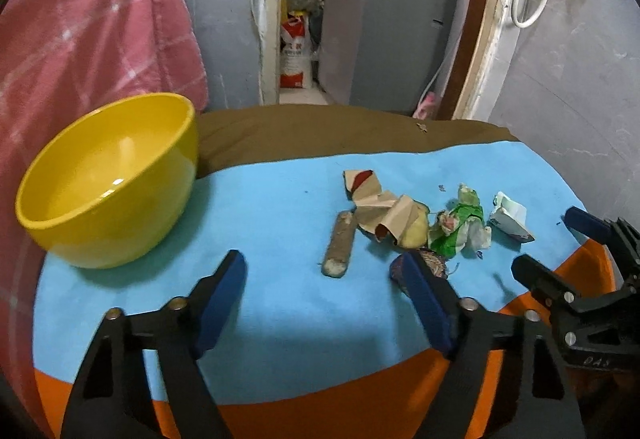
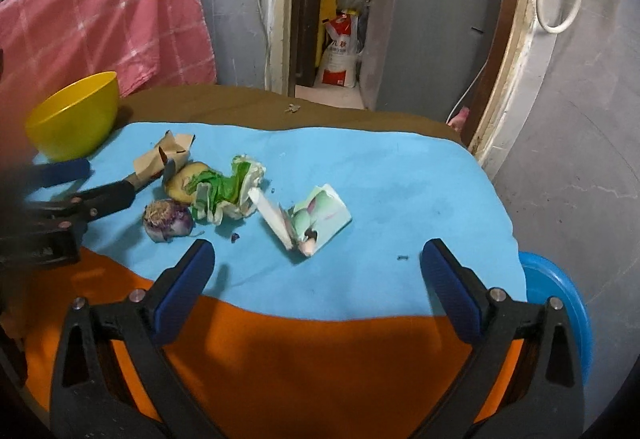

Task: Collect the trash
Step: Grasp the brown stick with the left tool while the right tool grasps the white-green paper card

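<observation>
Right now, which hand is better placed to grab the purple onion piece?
Left. Its open tool sits right by the onion piece, nearest the yellow bowl; the right tool faces the torn carton.

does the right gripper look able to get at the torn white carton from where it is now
Probably yes. The right gripper has its jaws open with nothing between them, and the torn white carton lies just ahead on bare blue cloth, apart from the other scraps.

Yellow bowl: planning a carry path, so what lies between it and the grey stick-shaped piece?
Only bare blue cloth lies between the yellow bowl and the grey stick-shaped piece, seen in the left wrist view.
</observation>
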{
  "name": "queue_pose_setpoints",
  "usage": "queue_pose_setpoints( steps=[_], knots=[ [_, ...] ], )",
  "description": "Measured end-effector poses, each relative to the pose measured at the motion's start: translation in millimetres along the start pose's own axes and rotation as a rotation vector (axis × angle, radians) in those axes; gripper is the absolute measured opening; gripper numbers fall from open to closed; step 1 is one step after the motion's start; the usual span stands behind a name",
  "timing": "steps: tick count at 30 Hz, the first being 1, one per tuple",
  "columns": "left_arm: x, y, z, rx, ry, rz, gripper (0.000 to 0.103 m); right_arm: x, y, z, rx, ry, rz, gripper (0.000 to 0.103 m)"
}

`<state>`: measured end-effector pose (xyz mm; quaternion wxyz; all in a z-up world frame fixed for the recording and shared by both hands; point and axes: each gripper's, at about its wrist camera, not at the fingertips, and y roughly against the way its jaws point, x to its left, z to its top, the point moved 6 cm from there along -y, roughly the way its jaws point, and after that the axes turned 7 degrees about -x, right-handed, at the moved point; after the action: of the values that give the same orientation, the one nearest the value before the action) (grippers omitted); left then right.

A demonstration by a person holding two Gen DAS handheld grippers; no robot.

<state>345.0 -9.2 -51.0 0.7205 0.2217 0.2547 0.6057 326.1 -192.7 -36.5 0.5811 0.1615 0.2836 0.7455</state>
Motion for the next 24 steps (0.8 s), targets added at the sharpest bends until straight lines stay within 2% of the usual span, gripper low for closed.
queue_pose_setpoints(
  steps=[2, 8, 13, 19, 21, 24],
  knots=[
    [0.3, -1.5, 0.6, 0.013, 0.015, -0.024, 0.064, -2.6, -4.2, 3.4, 0.01, -0.005, 0.008, 0.103],
    [8.4, -7.9, 6.8, 0.028, 0.071, -0.06, 0.049, -2.7, -23.9, 7.7, 0.082, 0.023, 0.015, 0.091],
    [5.1, -12.0, 9.2, 0.049, 0.065, -0.08, 0.043, 2.4, -31.0, 6.6, 0.105, 0.061, 0.015, 0.081],
    [-1.0, -14.2, 7.8, 0.066, 0.032, -0.078, 0.032, -2.1, -29.5, 5.2, 0.101, 0.027, 0.036, 0.057],
    [-0.5, -13.8, 6.9, 0.066, 0.03, -0.076, 0.025, -1.7, -29.1, 4.7, 0.1, 0.011, 0.048, 0.048],
    [0.6, -13.8, 5.8, 0.071, 0.044, -0.083, 0.015, -3.2, -28.1, 3.1, 0.098, -0.008, 0.064, 0.043]
  ],
)
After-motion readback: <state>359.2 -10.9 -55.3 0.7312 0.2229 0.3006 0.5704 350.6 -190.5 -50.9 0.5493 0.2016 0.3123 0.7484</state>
